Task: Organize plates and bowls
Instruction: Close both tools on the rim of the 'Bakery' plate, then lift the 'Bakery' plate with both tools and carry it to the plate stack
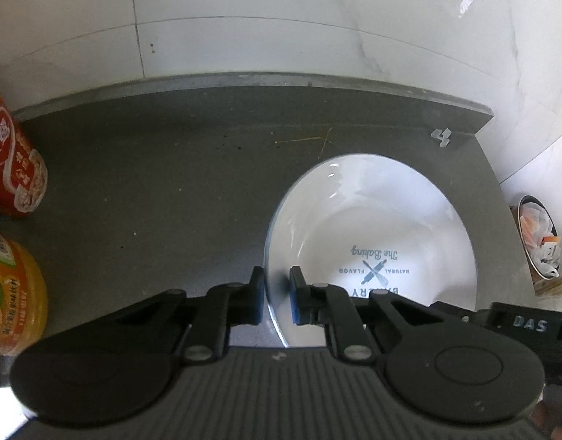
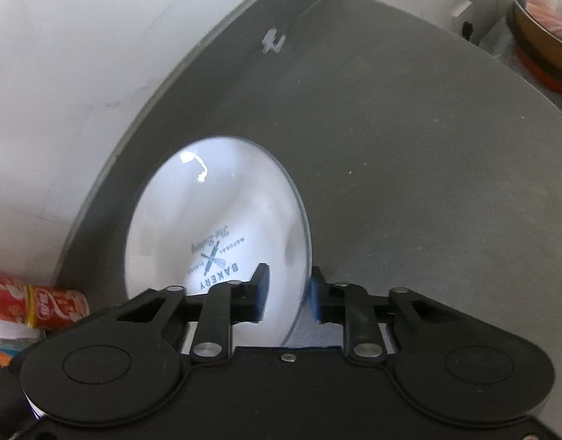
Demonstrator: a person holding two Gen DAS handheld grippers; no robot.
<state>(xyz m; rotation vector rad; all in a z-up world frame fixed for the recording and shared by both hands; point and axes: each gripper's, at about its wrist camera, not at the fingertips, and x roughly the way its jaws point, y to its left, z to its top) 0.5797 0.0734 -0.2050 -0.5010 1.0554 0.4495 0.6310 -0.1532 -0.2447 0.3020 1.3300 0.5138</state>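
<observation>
A shallow white bowl (image 1: 372, 227) printed "BAKERY" rests low over the dark grey counter (image 1: 152, 201), near its far right corner. My left gripper (image 1: 277, 293) is shut on the bowl's left rim, one finger outside and one inside. In the right wrist view the same bowl (image 2: 215, 212) fills the lower left. My right gripper (image 2: 290, 293) straddles its right rim, which lies against the outer finger (image 2: 317, 300). That view is slightly blurred. A black housing marked DAS (image 1: 526, 324) shows at the bowl's right side in the left wrist view.
A red can (image 1: 13, 168) and an orange drink bottle (image 1: 10, 293) stand at the counter's left. Red cola cans (image 2: 43, 304) lie at the left edge. A white tiled wall (image 1: 281, 18) backs the counter. Beyond the right edge is a round pan of wrappers (image 2: 544, 25). A "4" label (image 1: 441, 137) marks the corner.
</observation>
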